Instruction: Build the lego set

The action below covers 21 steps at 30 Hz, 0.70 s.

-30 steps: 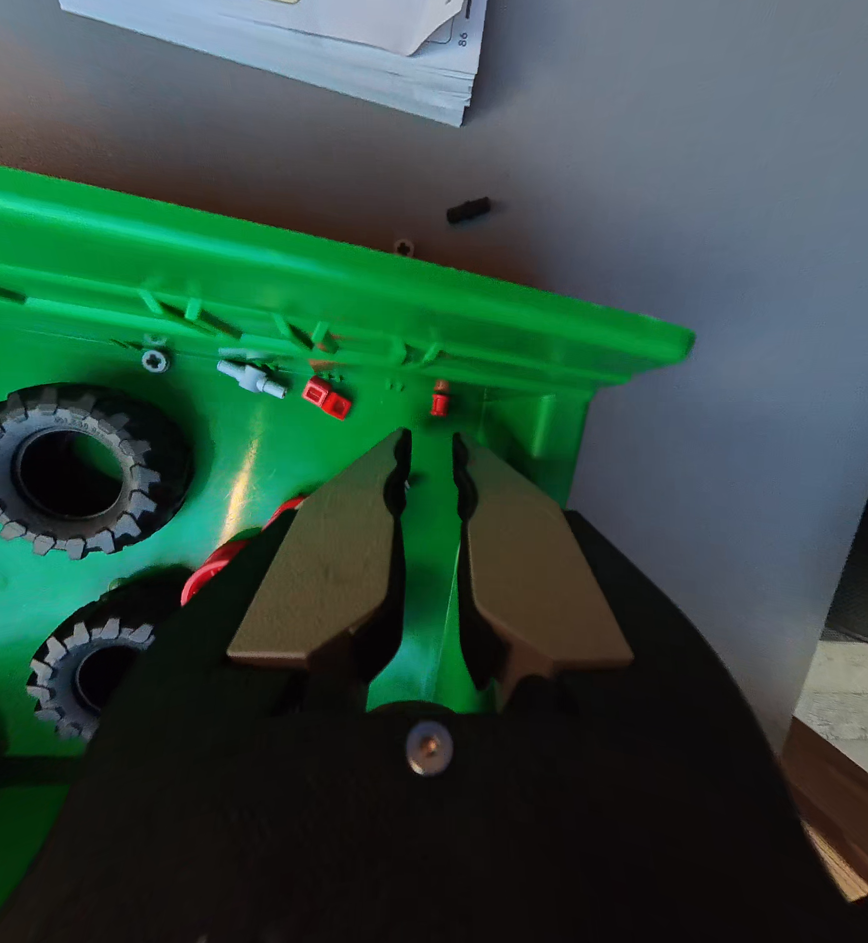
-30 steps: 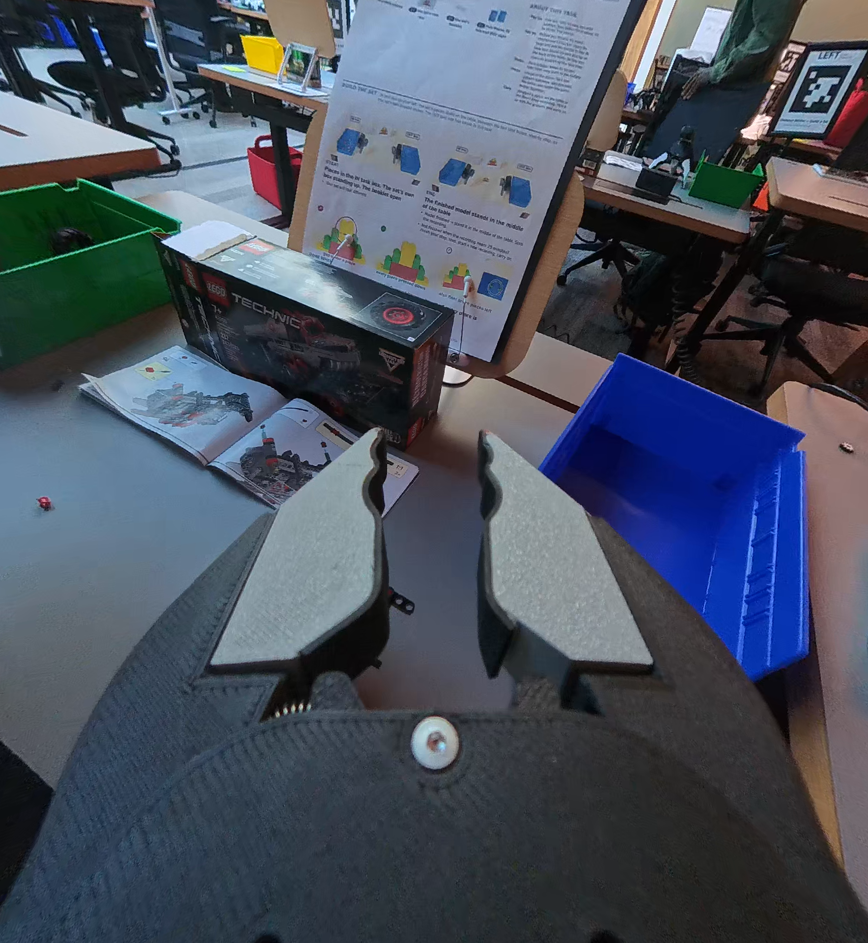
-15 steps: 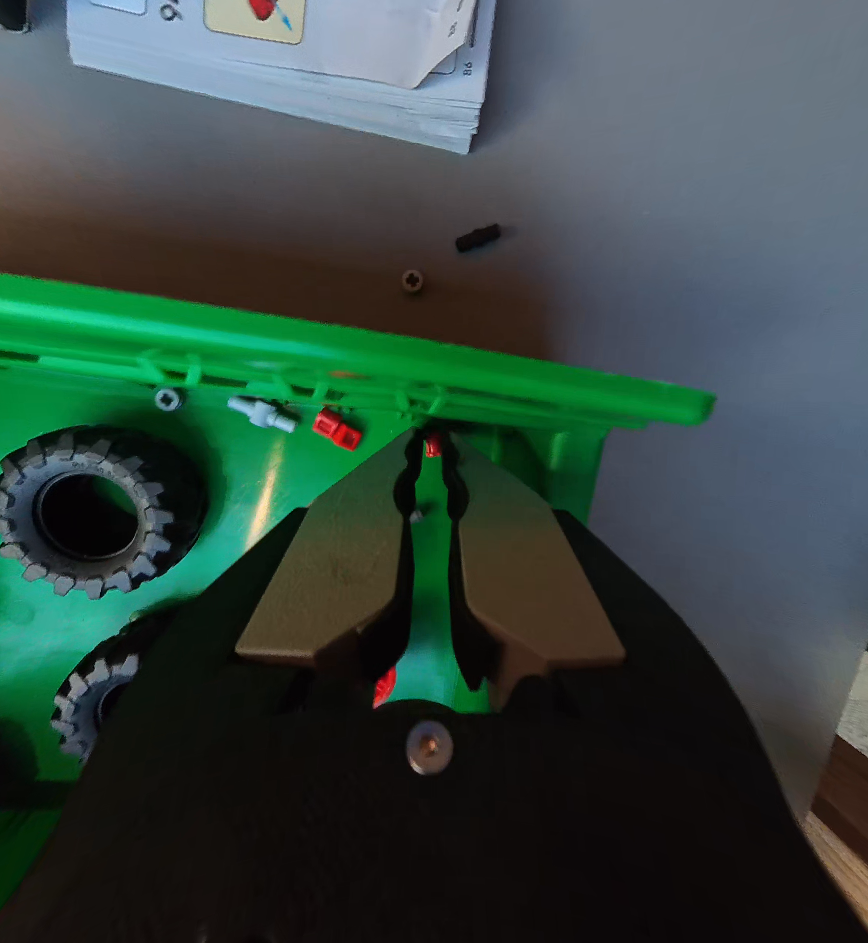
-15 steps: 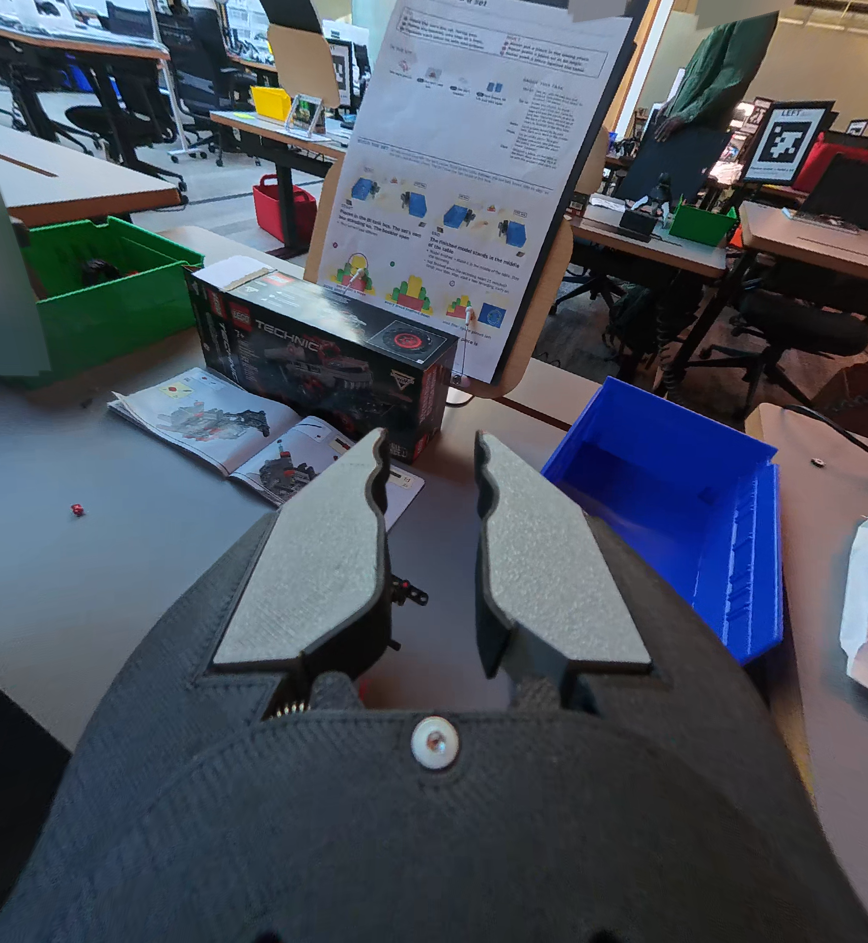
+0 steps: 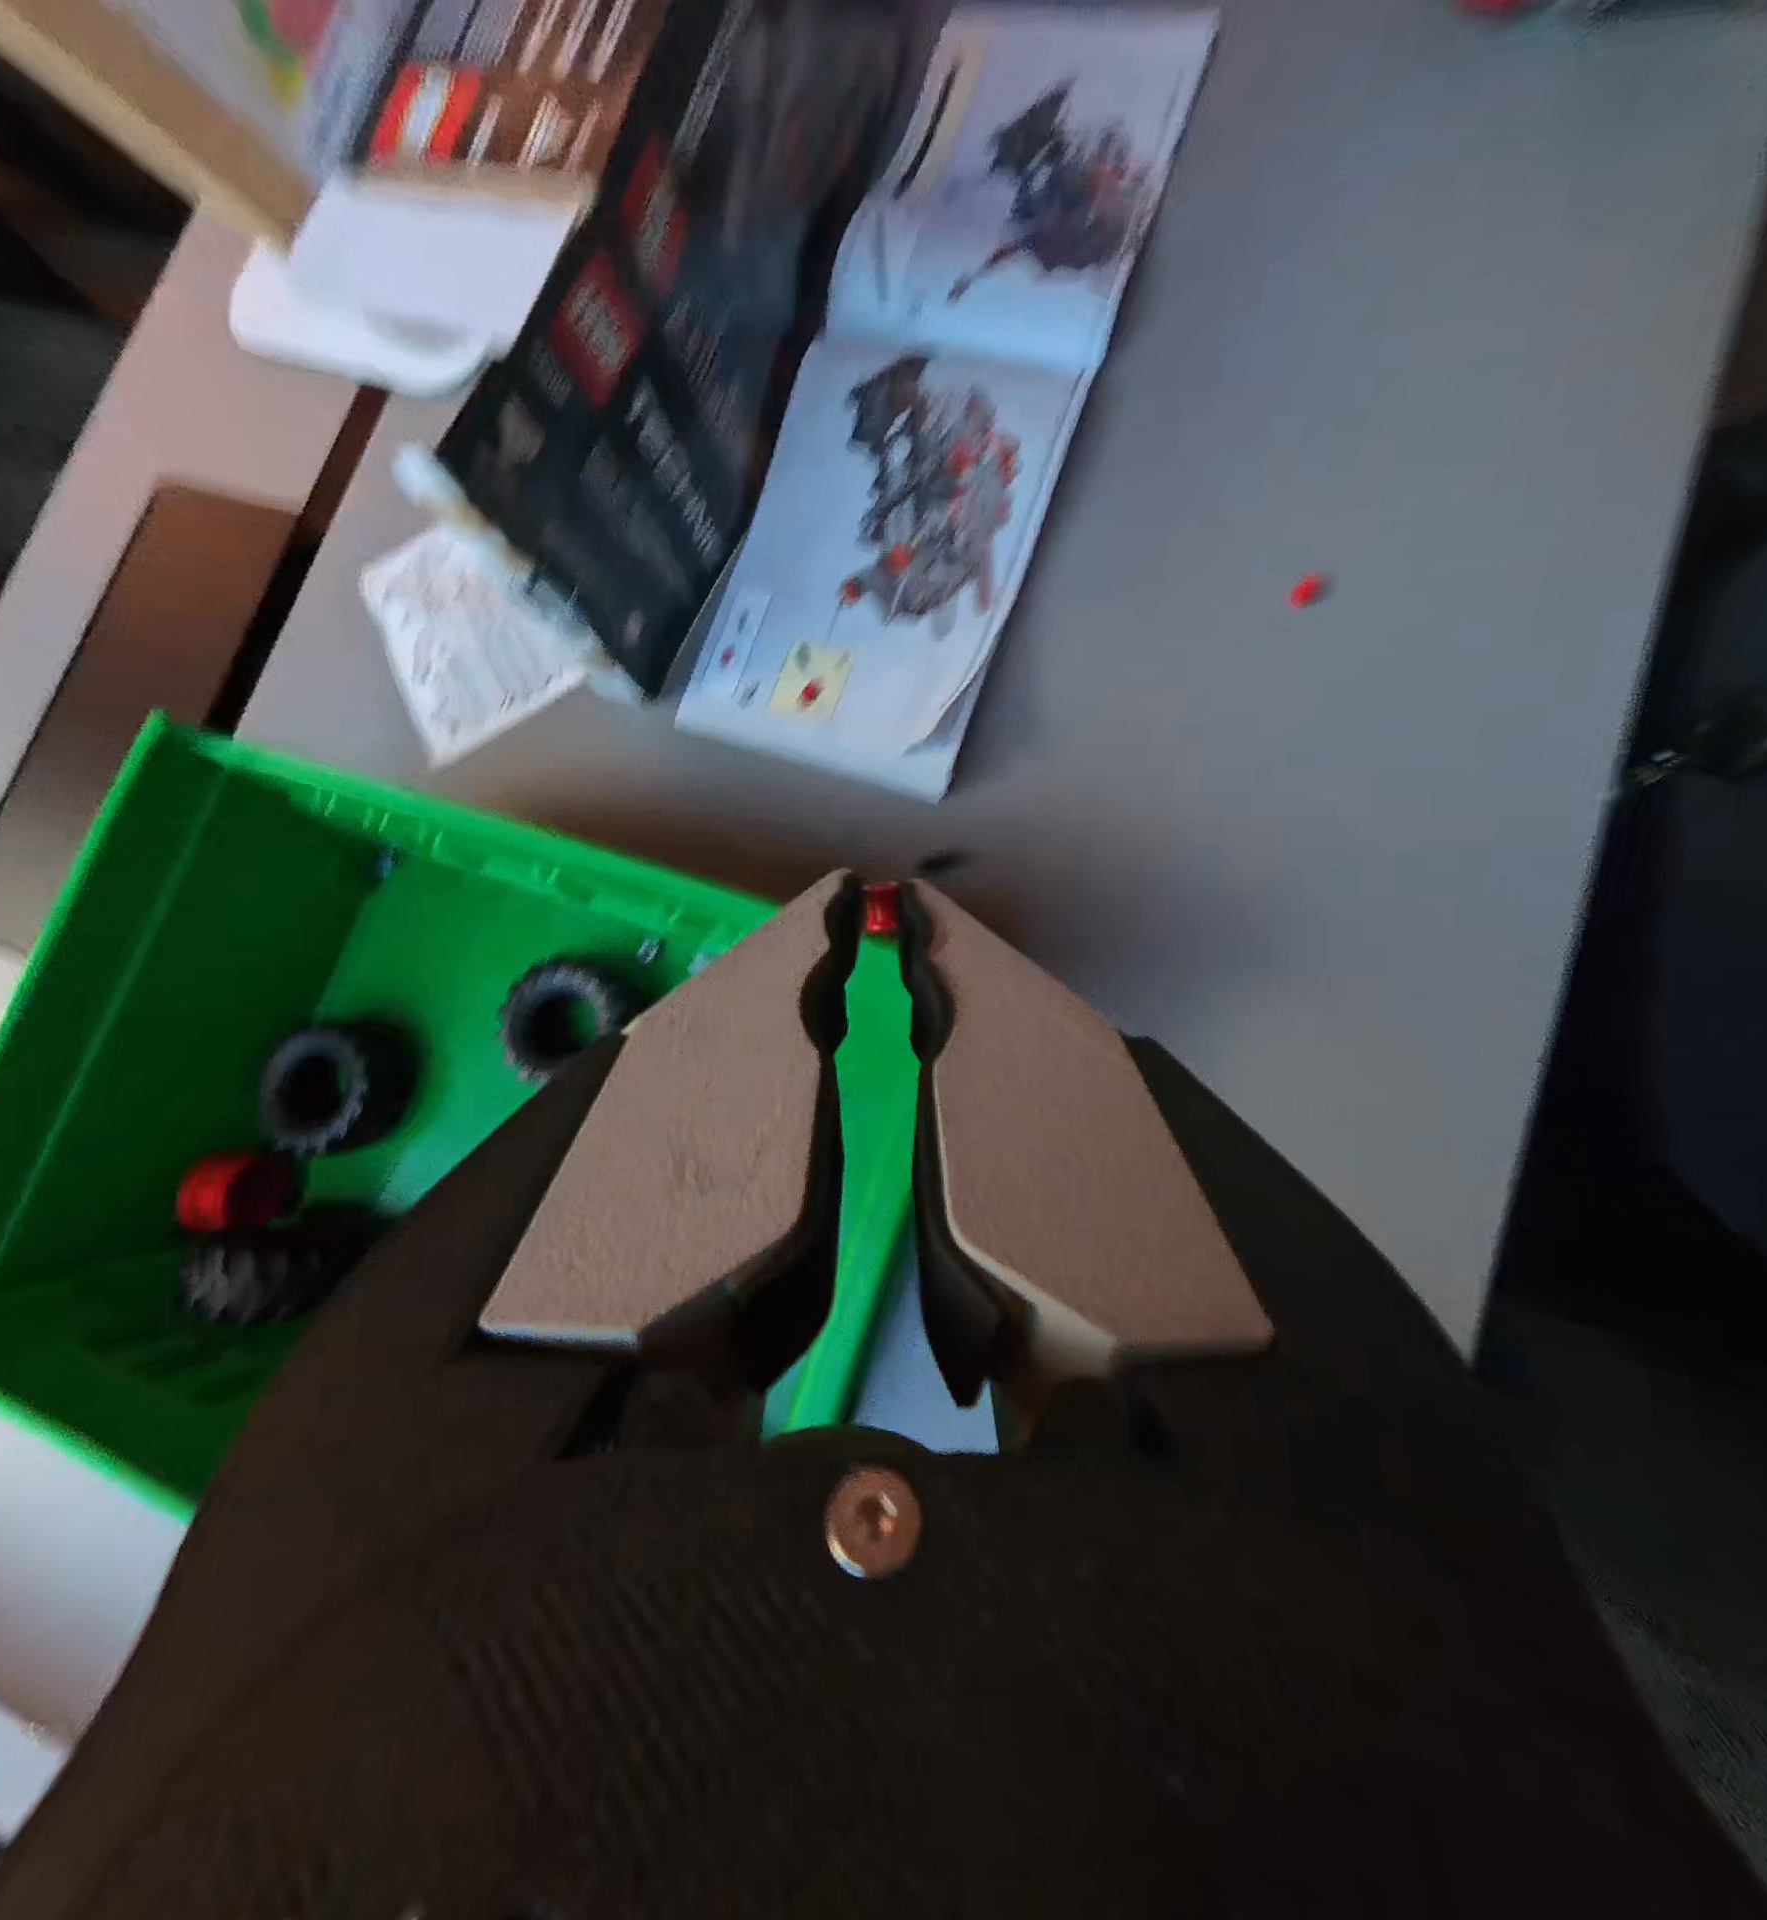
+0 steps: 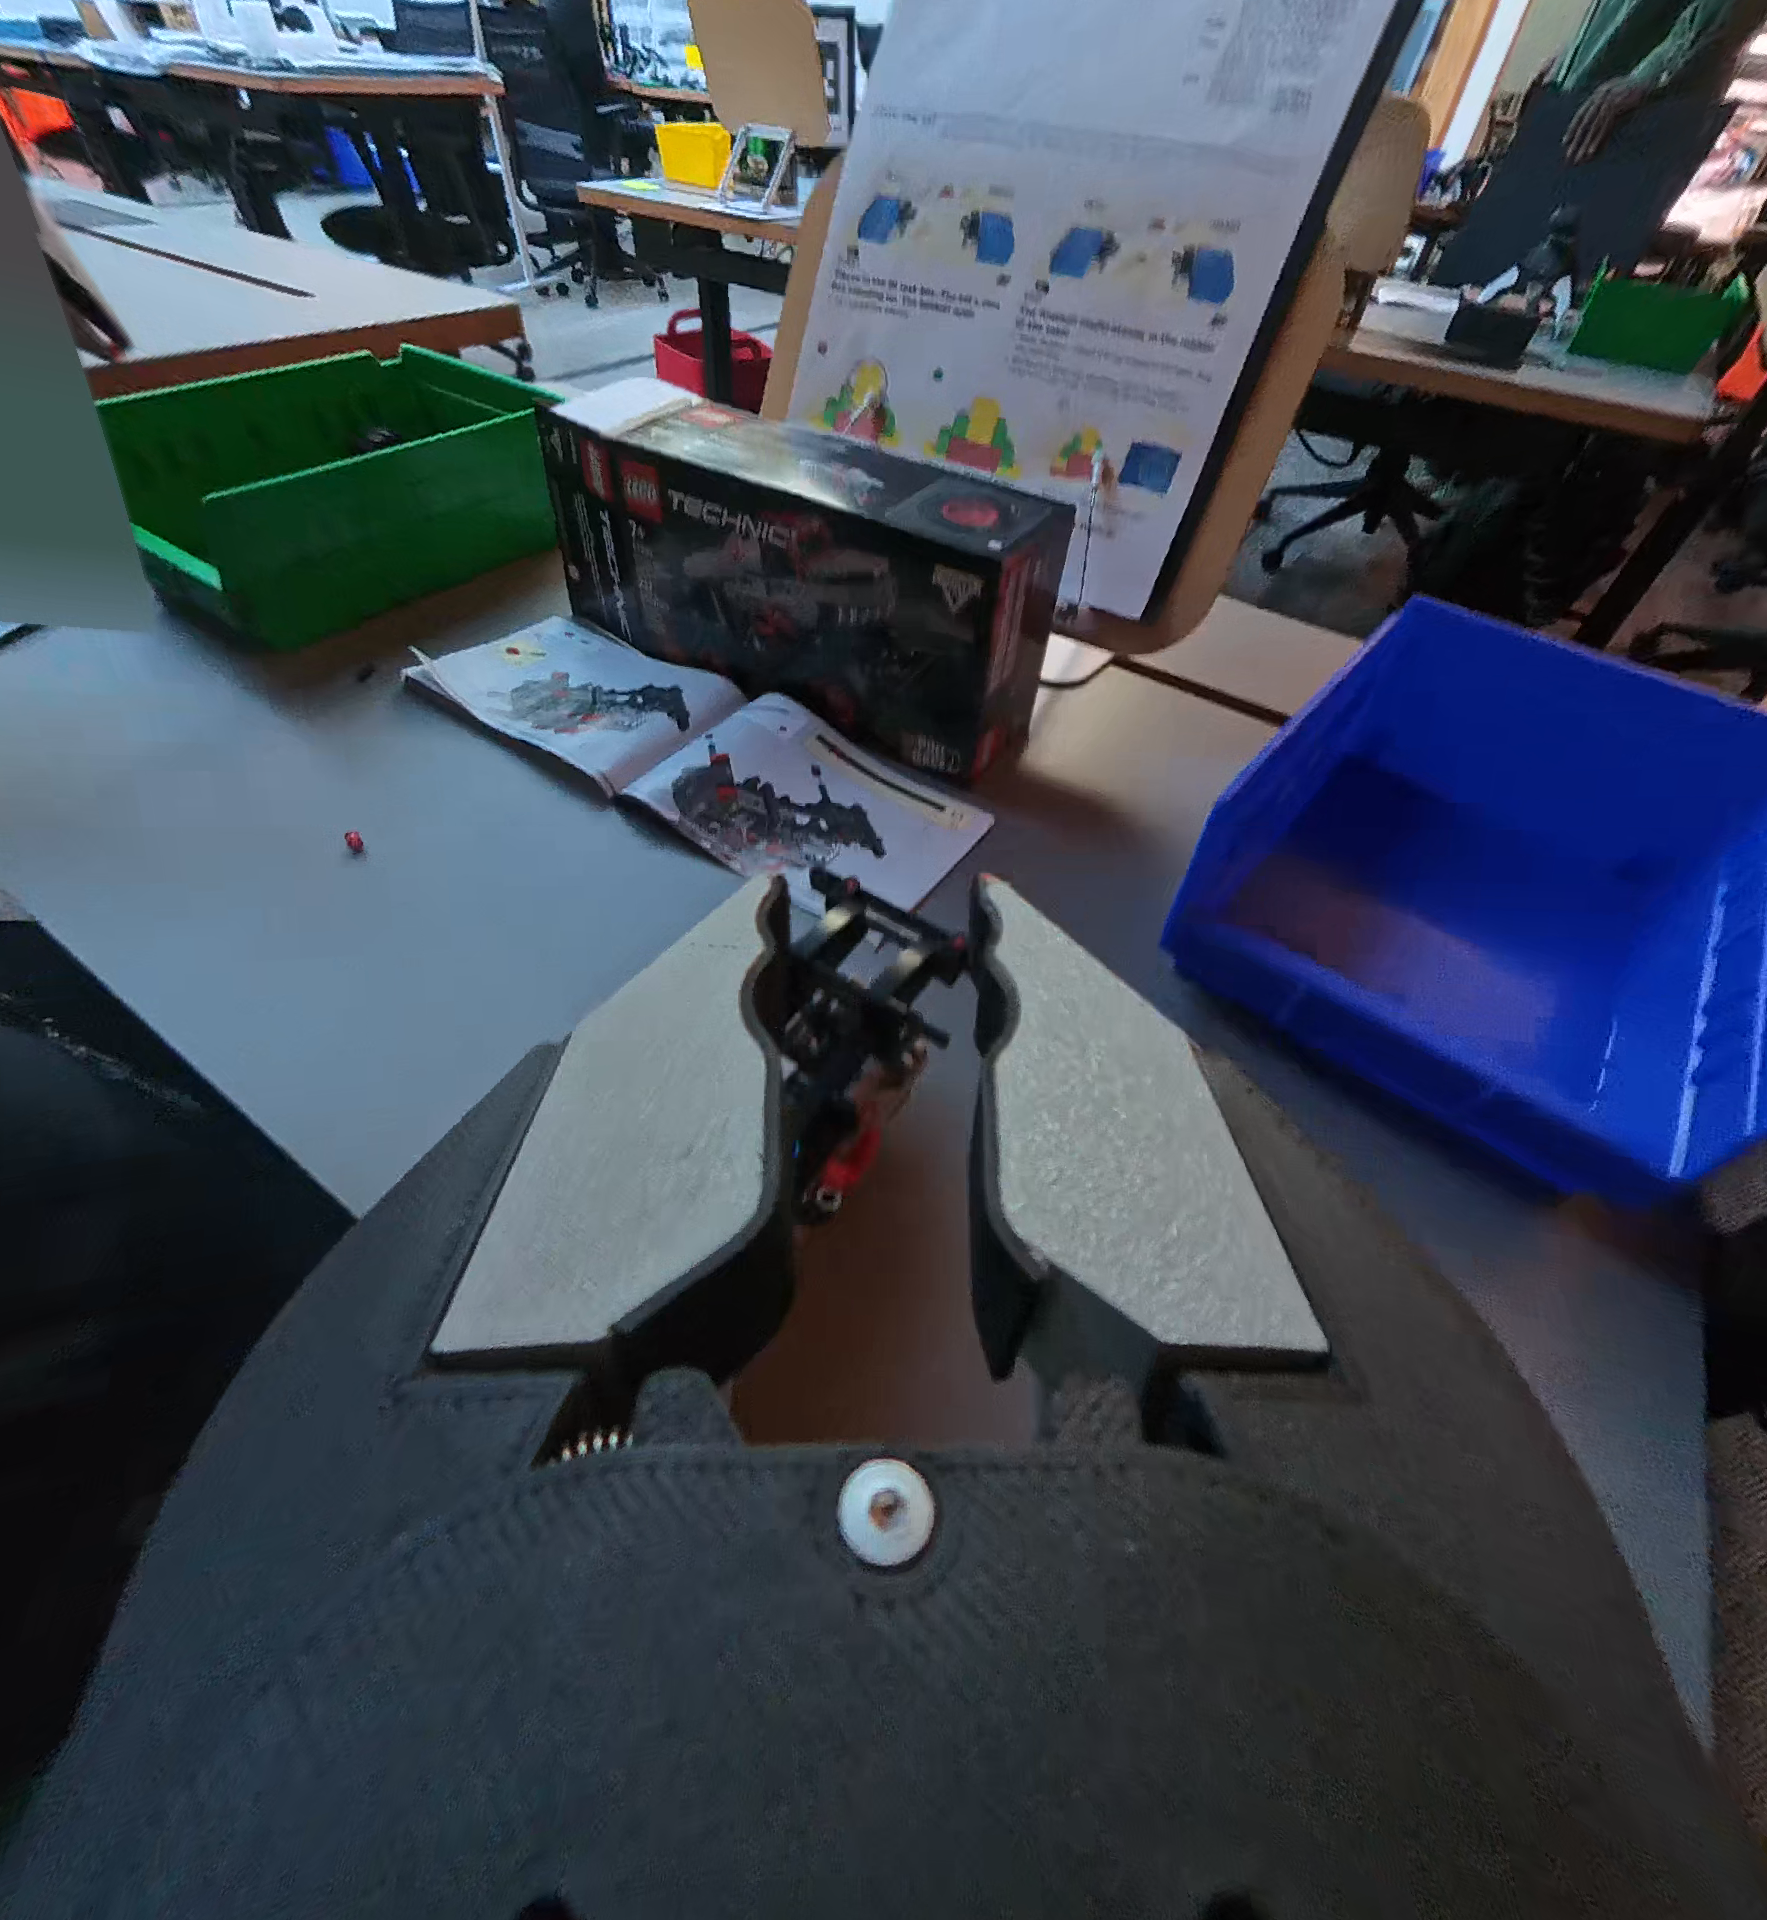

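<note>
Left wrist view, blurred: left gripper [image 5: 881, 902] pinches one small red piece [image 5: 880, 906] at its tips, held above the near corner of the green bin [image 5: 146, 935]. In the bin: three black tyres [image 5: 316, 1083] and one red cylinder [image 5: 226, 1190]. Beyond on the grey table [image 5: 1326, 436]: one black box [image 5: 650, 416], one open booklet [image 5: 946, 457], one loose sheet [image 5: 463, 639], one stray red bit [image 5: 1306, 590].

Right wrist view: right gripper [image 6: 874, 904] spread, jaws apart, nothing clamped. One black partly built model [image 6: 853, 1023] lies on the table between the fingers, close to the left one; contact cannot be told. Same box [image 6: 806, 566], booklet [image 6: 692, 753] and green bin [image 6: 339, 499] farther off, plus one empty-looking blue bin [image 6: 1502, 904] on the right, one red bit [image 6: 354, 843], one instruction board [image 6: 1076, 281].
</note>
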### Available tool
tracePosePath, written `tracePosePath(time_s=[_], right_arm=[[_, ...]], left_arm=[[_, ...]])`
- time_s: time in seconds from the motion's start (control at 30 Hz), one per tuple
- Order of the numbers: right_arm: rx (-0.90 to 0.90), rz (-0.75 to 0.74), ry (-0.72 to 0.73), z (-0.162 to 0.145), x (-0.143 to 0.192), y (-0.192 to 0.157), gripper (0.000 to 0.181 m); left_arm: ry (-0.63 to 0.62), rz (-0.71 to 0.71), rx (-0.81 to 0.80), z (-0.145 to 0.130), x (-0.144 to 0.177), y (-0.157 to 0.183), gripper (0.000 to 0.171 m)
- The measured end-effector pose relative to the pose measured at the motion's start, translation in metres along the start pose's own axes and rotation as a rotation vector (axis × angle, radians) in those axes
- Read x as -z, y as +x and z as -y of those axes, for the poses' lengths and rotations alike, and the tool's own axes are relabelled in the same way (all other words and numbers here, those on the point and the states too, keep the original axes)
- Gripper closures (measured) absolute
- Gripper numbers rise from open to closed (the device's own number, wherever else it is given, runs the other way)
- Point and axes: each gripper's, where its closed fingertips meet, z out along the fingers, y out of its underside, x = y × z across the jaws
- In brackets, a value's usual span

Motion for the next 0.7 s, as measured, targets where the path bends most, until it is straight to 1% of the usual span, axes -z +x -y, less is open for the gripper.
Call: tracePosePath(time_s=[0.07,0.13,0.2,0.23,0.27,0.3,0.4,0.47,0.53,0.6,0.67,0.7], right_arm=[[-0.038,0.006,-0.001,-0.019,0.007,0.0,0.149],[-0.075,0.021,-0.003,-0.039,0.014,-0.002,0.147],[-0.104,0.02,0.002,-0.058,0.019,-0.003,0.147],[-0.122,0.029,0.016,-0.067,0.021,-0.005,0.148],[-0.143,0.042,0.026,-0.075,0.021,-0.008,0.148],[-0.163,0.056,0.034,-0.083,0.022,-0.011,0.148],[-0.184,0.074,0.032,-0.102,0.025,-0.021,0.145],[-0.157,0.073,0.055,-0.1,0.031,-0.034,0.146],[-0.113,0.081,0.086,-0.088,0.039,-0.053,0.15],[-0.101,0.11,0.125,-0.073,0.043,-0.076,0.153],[-0.119,0.181,0.155,-0.058,0.039,-0.104,0.153],[-0.122,0.23,0.165,-0.052,0.034,-0.12,0.153]], left_arm=[[0.074,-0.027,-0.044,0.029,-0.002,0.037,0.168],[0.184,-0.115,-0.067,0.059,-0.013,0.083,0.168],[0.243,-0.21,-0.068,0.078,-0.037,0.124,0.168],[0.283,-0.265,-0.051,0.087,-0.053,0.143,0.169],[0.305,-0.332,-0.023,0.093,-0.07,0.161,0.168],[0.312,-0.371,0.015,0.096,-0.09,0.173,0.168],[0.303,-0.395,0.107,0.102,-0.15,0.19,0.168],[0.323,-0.42,0.163,0.107,-0.178,0.199,0.168],[0.368,-0.403,0.155,0.111,-0.194,0.205,0.168],[0.319,-0.315,0.135,0.102,-0.21,0.202,0.168],[0.305,-0.285,0.112,0.099,-0.214,0.208,0.168],[0.274,-0.276,0.102,0.094,-0.216,0.212,0.168]])
